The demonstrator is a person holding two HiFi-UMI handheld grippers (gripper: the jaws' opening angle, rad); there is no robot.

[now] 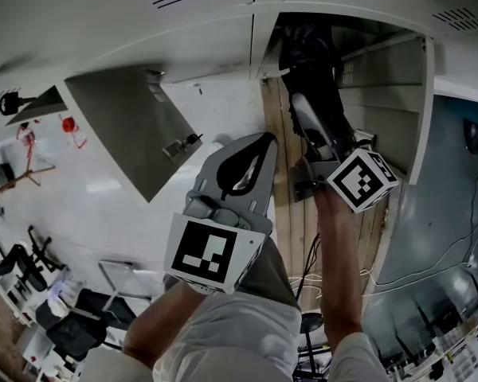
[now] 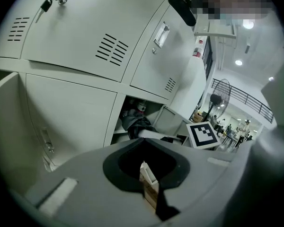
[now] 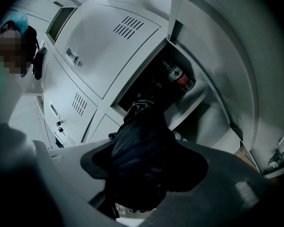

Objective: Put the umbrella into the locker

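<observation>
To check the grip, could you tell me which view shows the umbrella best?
The right gripper view: the umbrella looms large, clamped between the jaws. The head view shows it reaching into the locker; the left gripper view, small and distant.

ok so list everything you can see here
lockers: one bank, pale grey, ahead; one stands open
umbrella: one, black, folded, far end reaching into the open locker
bottle: one, dark with red label, inside the open locker
key: one, dark fob, in an upper door's lock
fan: one, black, far background
cables: several, thin, on the grey floor at right
left gripper: one, grey, jaws together, nothing between them
right gripper: one, grey, closed on the umbrella
</observation>
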